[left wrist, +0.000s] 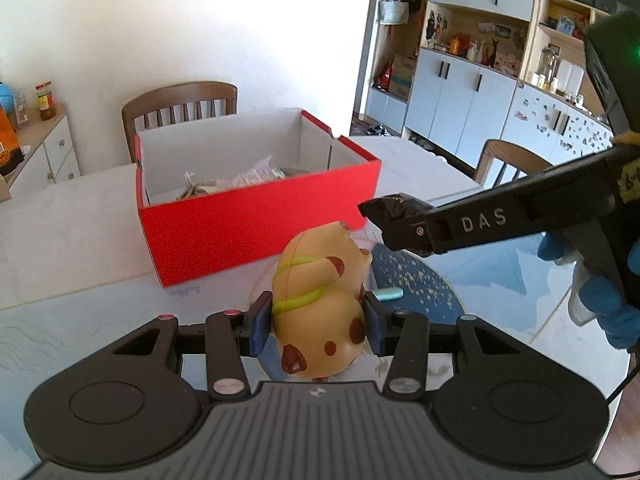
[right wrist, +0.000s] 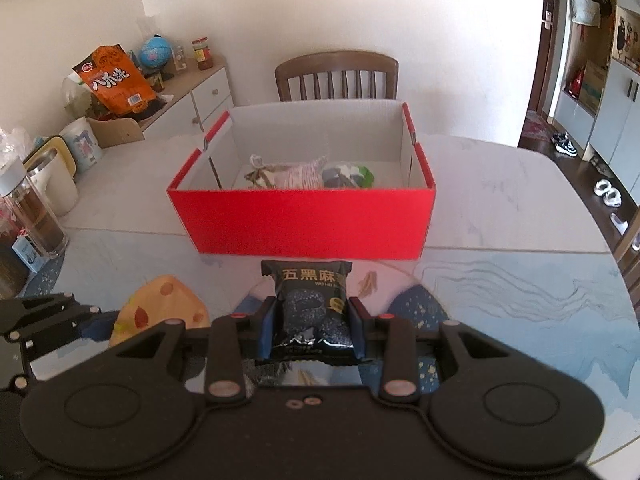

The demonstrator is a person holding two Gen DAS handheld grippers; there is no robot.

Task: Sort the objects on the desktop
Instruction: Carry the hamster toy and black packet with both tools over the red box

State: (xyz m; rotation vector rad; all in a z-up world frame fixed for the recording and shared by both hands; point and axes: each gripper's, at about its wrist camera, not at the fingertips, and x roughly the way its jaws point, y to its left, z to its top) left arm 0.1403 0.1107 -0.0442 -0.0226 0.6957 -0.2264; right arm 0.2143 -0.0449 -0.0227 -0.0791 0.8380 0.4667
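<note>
Left gripper point(left wrist: 318, 322) clamped on a tan squishy animal toy point(left wrist: 320, 312) with brown spots and a green band, clear of the table point(left wrist: 80, 240). Right gripper point(right wrist: 314, 330) clamped on a black snack packet point(right wrist: 310, 308), also lifted. Behind both — red cardboard box point(right wrist: 304, 224), open top, holding 3 or so wrapped items, hard to identify. Wooden chair point(right wrist: 336, 74) stands beyond the box.

My table point(right wrist: 520, 208) is pale marble with grey veining, glossy near me. On it sits the open red box point(right wrist: 304, 220), a dark blue speckled mat point(left wrist: 416, 280) carrying a small pale blue piece point(left wrist: 389, 294), and a glass tumbler point(right wrist: 34, 216) at its left edge.
</note>
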